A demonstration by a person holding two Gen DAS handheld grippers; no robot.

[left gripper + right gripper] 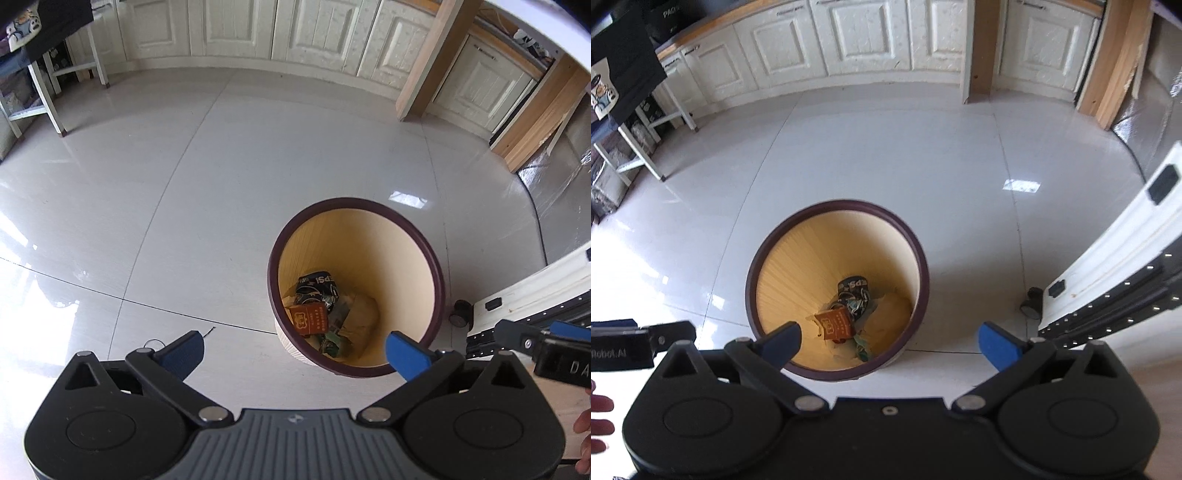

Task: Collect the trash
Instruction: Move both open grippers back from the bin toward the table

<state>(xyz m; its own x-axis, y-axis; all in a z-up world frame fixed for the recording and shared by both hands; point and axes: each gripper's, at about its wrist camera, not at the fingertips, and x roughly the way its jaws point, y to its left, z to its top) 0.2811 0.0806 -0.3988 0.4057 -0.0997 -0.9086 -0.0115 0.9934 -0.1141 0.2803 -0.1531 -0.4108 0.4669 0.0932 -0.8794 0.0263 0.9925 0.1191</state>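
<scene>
A round trash bin (402,236) with a dark purple rim and pale yellow inside stands on the floor; it also shows in the right wrist view (798,254). Inside lie a crushed dark Pepsi can (317,288), a brown-red packet (308,319) and crumpled paper (362,314); the can (854,290) and packet (834,325) show in the right wrist view too. My left gripper (295,354) is open and empty, above the bin's near-left rim. My right gripper (890,345) is open and empty, above the bin's near edge. The right gripper also shows at the right of the left wrist view (535,338).
Glossy grey floor tiles (184,184) spread around the bin. White cabinets (295,29) line the far wall, with wooden boards (432,59) leaning on them. A white table's legs (48,99) stand far left. A white wheeled frame (1108,258) is at the right.
</scene>
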